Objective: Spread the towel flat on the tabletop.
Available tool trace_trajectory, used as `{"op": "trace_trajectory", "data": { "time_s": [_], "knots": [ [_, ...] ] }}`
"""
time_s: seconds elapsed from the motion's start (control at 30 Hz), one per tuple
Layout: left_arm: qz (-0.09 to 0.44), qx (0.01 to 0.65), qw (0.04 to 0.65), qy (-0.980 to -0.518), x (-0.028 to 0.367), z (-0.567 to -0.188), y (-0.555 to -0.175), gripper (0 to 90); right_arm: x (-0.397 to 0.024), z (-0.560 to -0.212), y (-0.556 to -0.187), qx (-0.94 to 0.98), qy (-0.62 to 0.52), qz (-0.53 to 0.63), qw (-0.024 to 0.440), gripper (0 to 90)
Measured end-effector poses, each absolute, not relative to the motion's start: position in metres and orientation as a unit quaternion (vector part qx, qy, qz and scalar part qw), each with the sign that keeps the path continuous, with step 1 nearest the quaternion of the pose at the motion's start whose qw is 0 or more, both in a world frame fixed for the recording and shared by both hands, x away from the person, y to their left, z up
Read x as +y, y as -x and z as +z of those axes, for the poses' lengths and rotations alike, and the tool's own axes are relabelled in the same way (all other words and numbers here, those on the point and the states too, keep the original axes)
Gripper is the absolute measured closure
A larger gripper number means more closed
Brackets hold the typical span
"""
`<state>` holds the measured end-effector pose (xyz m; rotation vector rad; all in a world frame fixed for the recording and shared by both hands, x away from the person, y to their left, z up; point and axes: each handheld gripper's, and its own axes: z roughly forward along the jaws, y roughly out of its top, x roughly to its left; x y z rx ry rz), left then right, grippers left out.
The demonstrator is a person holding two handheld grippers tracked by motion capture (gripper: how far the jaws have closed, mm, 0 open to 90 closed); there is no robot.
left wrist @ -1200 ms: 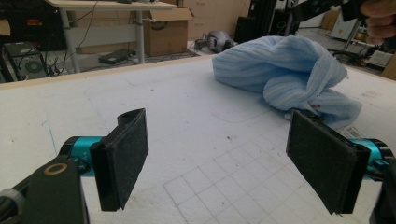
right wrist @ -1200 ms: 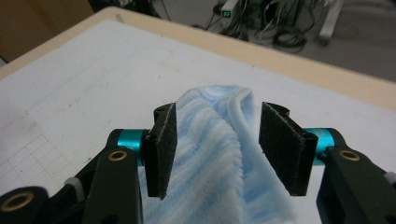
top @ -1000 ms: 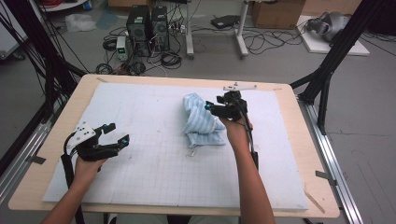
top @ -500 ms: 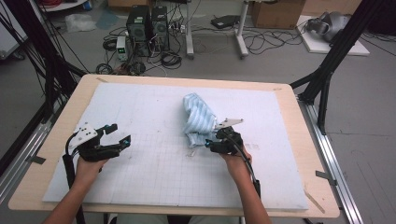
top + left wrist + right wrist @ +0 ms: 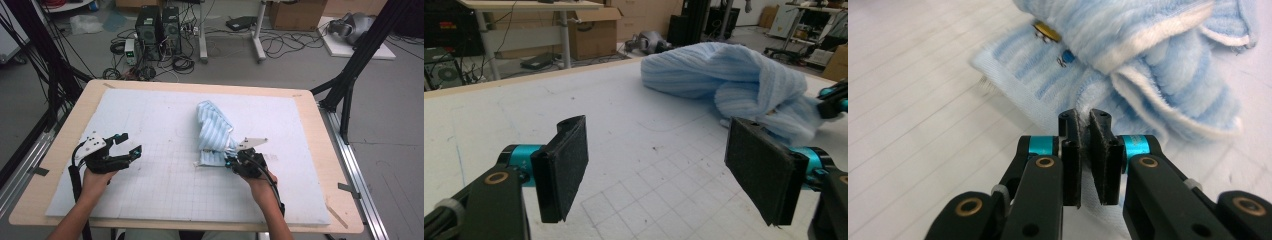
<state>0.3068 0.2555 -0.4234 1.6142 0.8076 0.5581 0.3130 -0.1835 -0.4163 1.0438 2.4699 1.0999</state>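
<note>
Having come down from the far end of the striped blue towel (image 5: 212,131) to its near edge on the worktop (image 5: 150,200), the right gripper (image 5: 231,162) has just closed and now pinches that hem, ready to pull it flat, while the left gripper (image 5: 128,144) waits apart and empty, well to the side.

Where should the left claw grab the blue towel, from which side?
Likely the towel's free near-left corner, coming in low from the left: it lies flat on the mat, away from the bunched folds. The right claw already pinches the near edge beside it; the left claw is open.
</note>
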Motion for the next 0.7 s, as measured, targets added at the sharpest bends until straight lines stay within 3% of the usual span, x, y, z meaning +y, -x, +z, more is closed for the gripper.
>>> {"op": "trace_trajectory", "data": {
  "time_s": [0.1,0.2,0.4,0.47,0.5,0.53,0.6,0.67,0.7],
  "knots": [
    [0.237,0.343,0.586,-0.695,0.252,-0.422,-0.306,26.4,-0.195,-0.412,-0.298,0.849,-0.349,0.378,0.122,84.1],
    [0.232,0.335,0.585,-0.701,0.248,-0.418,-0.305,34.1,-0.207,-0.411,-0.287,0.849,-0.352,0.375,0.12,84.1],
    [0.205,0.327,0.591,-0.708,0.236,-0.412,-0.308,34.4,-0.227,-0.41,-0.267,0.854,-0.361,0.354,0.126,82.9],
    [0.194,0.322,0.592,-0.713,0.23,-0.411,-0.31,34.3,-0.233,-0.41,-0.265,0.843,-0.367,0.371,0.13,74.1],
    [0.183,0.319,0.596,-0.714,0.225,-0.409,-0.311,34.6,-0.238,-0.407,-0.266,0.82,-0.383,0.401,0.139,54.1],
    [0.179,0.315,0.598,-0.715,0.223,-0.408,-0.312,34.6,-0.238,-0.407,-0.266,0.82,-0.383,0.401,0.139,54.1],
    [0.164,0.306,0.607,-0.715,0.212,-0.406,-0.315,36.1,-0.243,-0.4,-0.274,0.786,-0.411,0.432,0.165,38.6],
    [0.158,0.297,0.61,-0.718,0.202,-0.405,-0.316,36.3,-0.244,-0.399,-0.277,0.78,-0.414,0.436,0.169,36.4],
    [0.151,0.292,0.612,-0.719,0.196,-0.405,-0.317,35.7,-0.244,-0.396,-0.286,0.769,-0.428,0.438,0.184,30.7]
  ]
}}
